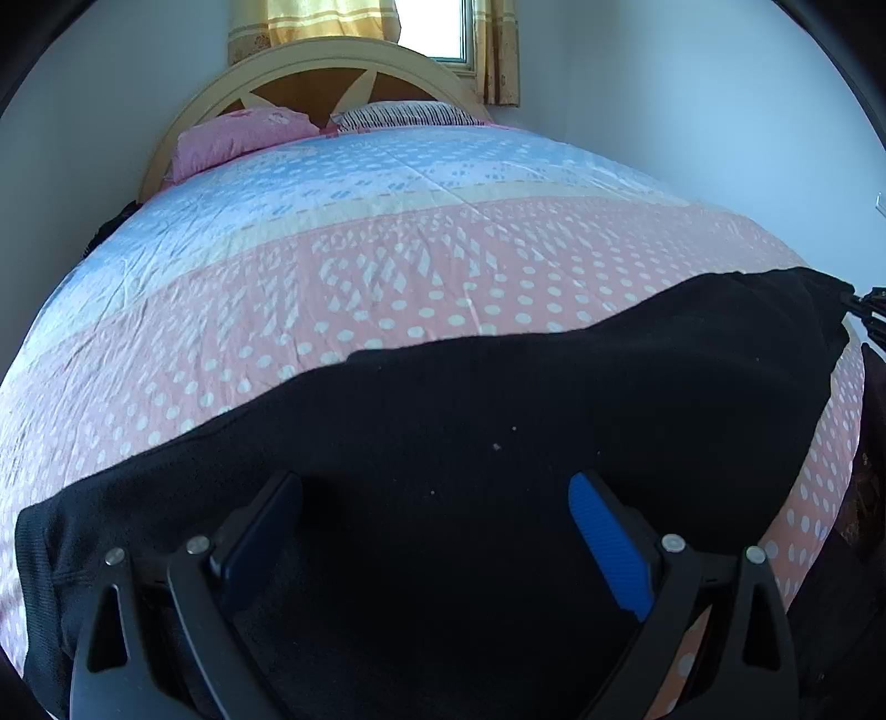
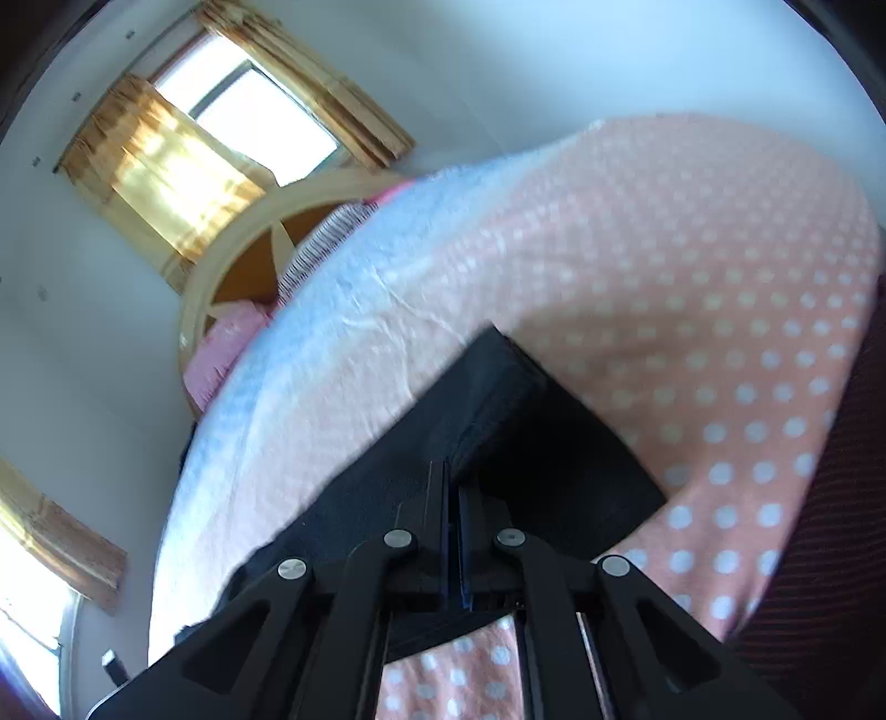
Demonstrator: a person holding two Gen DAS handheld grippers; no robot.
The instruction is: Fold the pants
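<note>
A bed (image 1: pixel 387 266) under a polka-dot sheet banded in blue, cream and pink fills both wrist views, its arched wooden headboard (image 1: pixel 332 72) at the upper centre of the left wrist frame beneath a curtained window (image 1: pixel 443 27). A pink pillow (image 1: pixel 238 138) and a striped pillow (image 1: pixel 404 113) lie against the headboard.

The black pants (image 1: pixel 498 415) stretch across the lower half of the left wrist frame, lying flat on the pink band of the sheet, one end at lower left and the other rising toward the right edge. In the right wrist view, tilted and blurred, the same dark cloth runs from the lower centre up to a squared corner at mid-frame.

The left gripper (image 1: pixel 437 531) hovers low over the middle of the pants with its fingers spread wide, blue pads (image 1: pixel 609 548) bare, gripping nothing. The right gripper (image 2: pixel 451 498) has its fingers pressed together, apparently pinching an edge of the pants at lower centre; the blur leaves the exact hold uncertain.

The step in hand appears to be carrying one end of the garment over to make a fold. Done well, the right gripper would keep its pinch firm and travel level, so the cloth does not drag and bunch, while the left gripper pins or catches the matching edge so both corners land square.
</note>
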